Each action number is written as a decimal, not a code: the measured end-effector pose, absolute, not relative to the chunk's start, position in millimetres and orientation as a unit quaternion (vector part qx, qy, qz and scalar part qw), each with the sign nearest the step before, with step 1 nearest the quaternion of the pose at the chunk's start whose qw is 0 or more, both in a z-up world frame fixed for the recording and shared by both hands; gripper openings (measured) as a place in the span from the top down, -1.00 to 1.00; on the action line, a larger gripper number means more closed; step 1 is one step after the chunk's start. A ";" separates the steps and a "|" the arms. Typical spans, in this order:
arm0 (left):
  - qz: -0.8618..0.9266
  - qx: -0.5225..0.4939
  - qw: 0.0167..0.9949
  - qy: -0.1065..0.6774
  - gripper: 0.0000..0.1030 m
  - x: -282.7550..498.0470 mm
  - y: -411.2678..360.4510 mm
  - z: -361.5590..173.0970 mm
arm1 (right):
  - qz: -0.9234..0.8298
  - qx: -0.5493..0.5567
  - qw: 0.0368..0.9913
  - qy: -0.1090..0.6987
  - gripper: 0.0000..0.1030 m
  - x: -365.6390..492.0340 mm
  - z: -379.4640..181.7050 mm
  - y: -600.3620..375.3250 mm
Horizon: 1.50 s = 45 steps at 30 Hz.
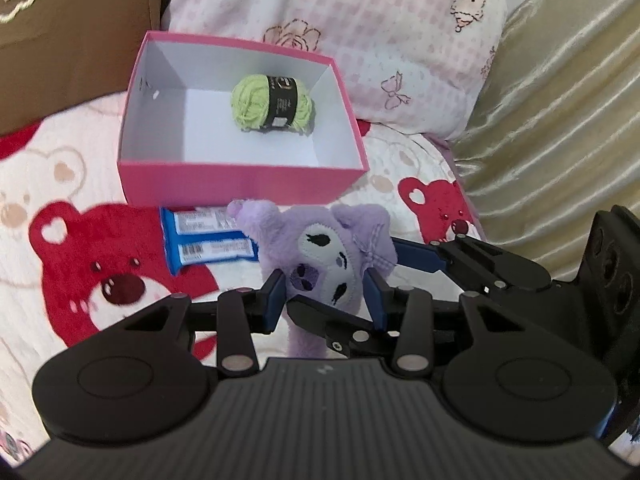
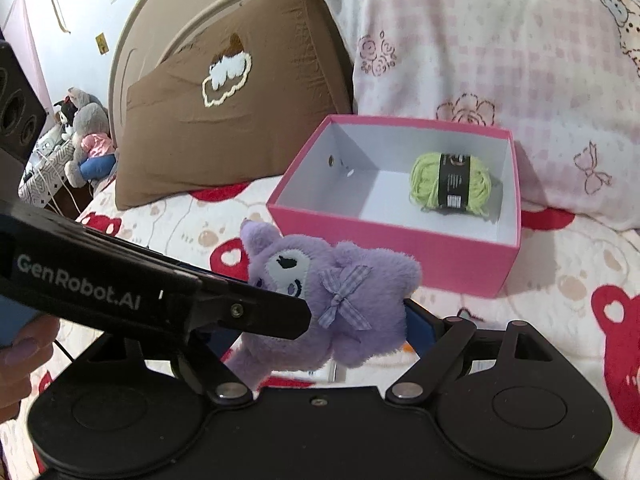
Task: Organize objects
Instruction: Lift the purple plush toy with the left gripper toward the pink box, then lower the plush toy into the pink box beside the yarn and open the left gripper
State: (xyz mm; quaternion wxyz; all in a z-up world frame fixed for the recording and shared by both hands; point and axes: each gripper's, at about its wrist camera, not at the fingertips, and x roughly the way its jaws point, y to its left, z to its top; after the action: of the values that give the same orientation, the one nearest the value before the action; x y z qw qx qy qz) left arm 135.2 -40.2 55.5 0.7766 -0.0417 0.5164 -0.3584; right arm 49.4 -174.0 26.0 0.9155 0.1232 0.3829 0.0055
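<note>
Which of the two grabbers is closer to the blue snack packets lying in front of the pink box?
Left. The left gripper, clamped on the purple plush toy, sits just right of the blue packets in its view. The right gripper reaches the toy from its far side, farther from them.

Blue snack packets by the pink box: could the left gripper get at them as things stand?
Probably not: the left gripper is shut on the purple plush, so its jaws are occupied, though the blue packets lie uncovered.
</note>
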 end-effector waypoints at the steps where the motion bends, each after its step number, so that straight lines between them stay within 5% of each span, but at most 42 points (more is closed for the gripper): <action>1: -0.356 -0.038 0.777 0.518 0.23 141.0 -40.7 58.3 | 0.005 0.128 0.916 0.381 -0.70 53.8 28.2 -175.9; 21: -0.320 -0.074 0.792 0.515 0.23 240.1 -72.7 37.1 | 0.006 0.078 0.918 0.389 -0.50 150.7 36.3 -211.7; 45: -0.254 -0.103 0.768 0.579 0.23 328.6 -132.1 -78.8 | -0.044 0.099 0.853 0.511 -0.49 255.5 -61.5 -274.1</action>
State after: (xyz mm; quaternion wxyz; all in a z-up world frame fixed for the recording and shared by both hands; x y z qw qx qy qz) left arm 328.6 -132.1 -78.8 0.7680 -0.1035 0.5788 -0.2539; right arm 255.5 -274.1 -61.5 0.8529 0.0991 0.5108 -0.0435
